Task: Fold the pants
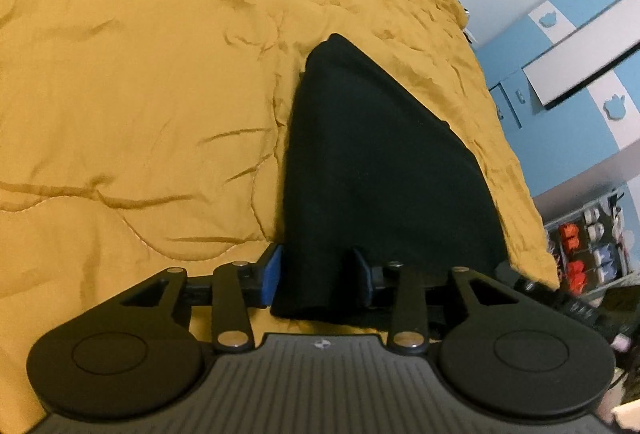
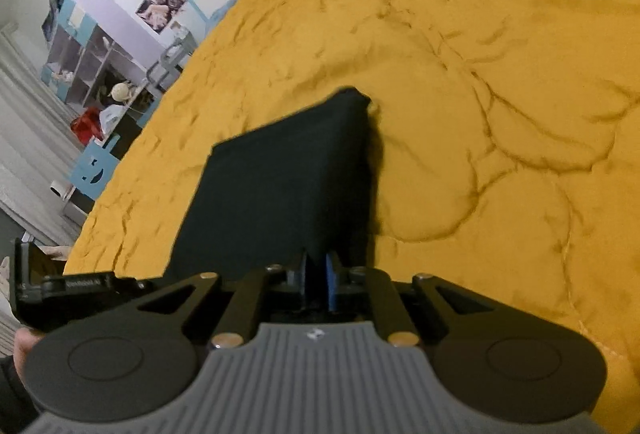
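Covering nearly everything in both views, a mustard-yellow quilted bedspread (image 1: 140, 94) is laid over a bed, with blue-and-white cupboards (image 1: 568, 46) seen beyond its edge. On the bedspread, towards that edge, a pair of black pants (image 1: 380, 162) is held up at the near end, while the far end rests on the quilt. The left hand-held gripper (image 1: 320, 274) is seen partly closed, a thick bunch of the black cloth sitting between its blue-padded fingers (image 1: 273, 272). The right hand-held gripper (image 2: 318, 274) is seen nearly closed, the cloth's near edge pinched thinly between its fingers. A fold appears to be in progress, both near corners being gripped. The next move probably calls for the held edge to be carried level towards the far end and laid down squarely, without slack.
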Demonstrator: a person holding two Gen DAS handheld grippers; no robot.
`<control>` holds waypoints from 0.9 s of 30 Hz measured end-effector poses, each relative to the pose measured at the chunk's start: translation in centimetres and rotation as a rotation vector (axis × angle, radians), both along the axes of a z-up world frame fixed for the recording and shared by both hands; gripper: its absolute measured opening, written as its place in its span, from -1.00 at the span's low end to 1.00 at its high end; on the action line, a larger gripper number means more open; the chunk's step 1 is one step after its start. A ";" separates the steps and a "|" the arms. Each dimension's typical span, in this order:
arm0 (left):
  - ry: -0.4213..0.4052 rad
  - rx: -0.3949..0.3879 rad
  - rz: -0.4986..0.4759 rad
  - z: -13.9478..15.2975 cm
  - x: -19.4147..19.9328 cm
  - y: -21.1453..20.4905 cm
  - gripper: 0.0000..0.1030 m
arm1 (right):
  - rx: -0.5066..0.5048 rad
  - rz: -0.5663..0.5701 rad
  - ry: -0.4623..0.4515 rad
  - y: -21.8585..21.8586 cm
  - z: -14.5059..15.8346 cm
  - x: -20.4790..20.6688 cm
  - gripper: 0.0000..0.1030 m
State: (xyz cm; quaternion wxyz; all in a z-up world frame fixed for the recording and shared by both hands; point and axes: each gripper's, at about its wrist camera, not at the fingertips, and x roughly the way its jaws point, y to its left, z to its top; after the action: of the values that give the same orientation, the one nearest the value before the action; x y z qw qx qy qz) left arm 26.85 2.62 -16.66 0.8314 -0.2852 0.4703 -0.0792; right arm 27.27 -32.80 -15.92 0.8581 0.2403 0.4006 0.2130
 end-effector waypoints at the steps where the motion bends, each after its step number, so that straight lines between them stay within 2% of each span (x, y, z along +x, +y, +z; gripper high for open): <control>1: -0.002 0.022 -0.007 0.0 -0.1 -0.3 -0.09 | -0.012 -0.002 -0.017 0.1 0.4 -0.1 -0.77; 4: -0.008 0.105 -0.026 0.1 -0.2 -1.5 0.00 | -0.036 0.012 -0.034 0.6 0.7 -0.3 -0.77; 6: -0.010 0.133 -0.028 0.2 -0.2 -1.9 0.02 | -0.099 0.030 -0.025 1.2 0.4 -0.2 -0.77; 9: -0.004 0.139 -0.026 0.2 -0.2 -1.9 0.04 | -0.175 0.044 -0.011 1.4 -0.2 -0.3 -0.84; 19: 0.001 0.145 -0.043 0.2 -0.1 -1.7 0.09 | -0.200 0.077 0.012 1.4 -0.2 0.1 -0.85; 21: 0.004 0.155 -0.066 0.7 0.1 -1.7 0.09 | -0.172 0.085 0.020 0.5 0.0 0.3 -0.78; 22: 0.001 0.164 -0.082 1.1 0.3 -1.6 0.08 | -0.146 0.074 0.023 -0.2 0.0 0.4 -0.55; 25: -0.021 0.184 -0.101 2.4 0.8 -1.0 0.07 | -0.030 0.025 0.018 -2.7 0.1 0.7 -0.51; 27: -0.053 0.168 -0.095 3.1 1.3 -0.2 0.07 | 0.058 -0.025 0.015 -4.2 0.0 1.0 -0.50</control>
State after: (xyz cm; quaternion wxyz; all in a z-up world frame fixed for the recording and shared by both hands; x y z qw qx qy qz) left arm 28.16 2.43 -13.59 0.8597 -0.1899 0.4663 -0.0861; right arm 28.30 -37.01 -15.95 0.8502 0.2719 0.3978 0.2119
